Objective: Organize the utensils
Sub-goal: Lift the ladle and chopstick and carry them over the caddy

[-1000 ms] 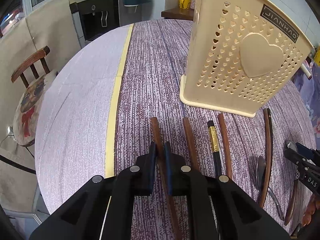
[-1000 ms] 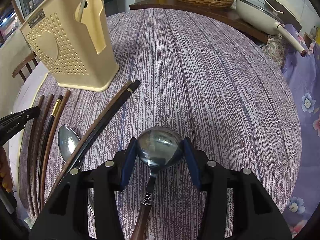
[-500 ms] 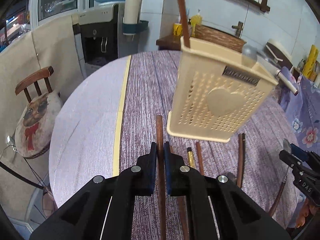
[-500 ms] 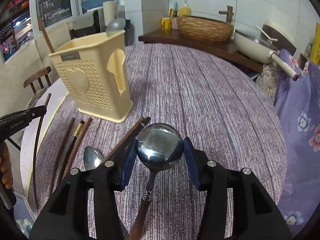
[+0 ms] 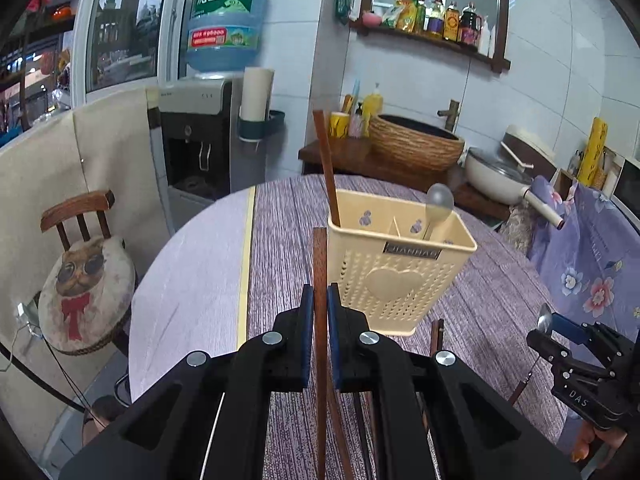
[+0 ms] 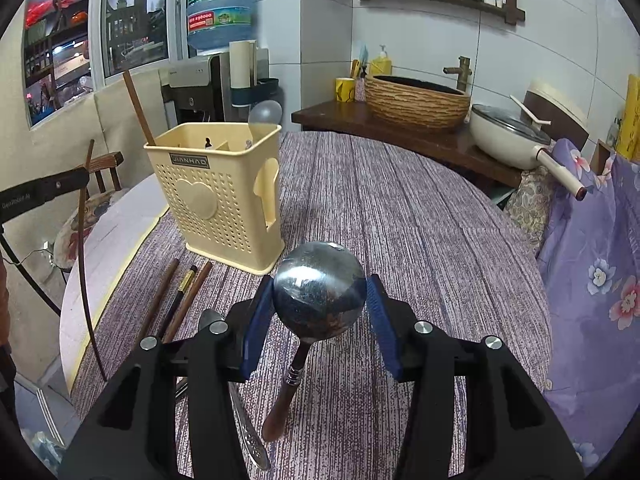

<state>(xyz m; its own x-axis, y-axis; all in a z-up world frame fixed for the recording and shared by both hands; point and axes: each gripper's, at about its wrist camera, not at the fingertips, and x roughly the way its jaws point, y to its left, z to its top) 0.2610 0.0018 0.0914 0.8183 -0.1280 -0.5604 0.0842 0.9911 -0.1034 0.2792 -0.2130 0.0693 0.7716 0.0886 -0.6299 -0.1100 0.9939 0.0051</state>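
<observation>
My left gripper (image 5: 319, 304) is shut on a brown chopstick (image 5: 319, 258) and holds it in the air, just left of the cream utensil holder (image 5: 400, 276). Inside the holder stand one chopstick (image 5: 328, 168) and a spoon (image 5: 438, 200). My right gripper (image 6: 319, 304) is shut on the round bowl of a metal spoon (image 6: 316, 292), whose wooden handle hangs down above the table. The holder (image 6: 216, 196) stands ahead and to the left of it. Three chopsticks (image 6: 178, 300) and another spoon (image 6: 210, 318) lie on the purple cloth in front of the holder.
The round table (image 6: 400, 208) has a yellow tape strip (image 5: 244, 280) along its paler left part. A chair with a cat cushion (image 5: 86, 280) stands left. Behind are a water dispenser (image 5: 196, 140), a woven basin (image 5: 414, 146) and a pan (image 5: 496, 176). Floral fabric (image 6: 592, 280) borders the right.
Both grippers have risen with their utensils off the table. The views have tilted up, so the holder's open top and the back wall now show.
</observation>
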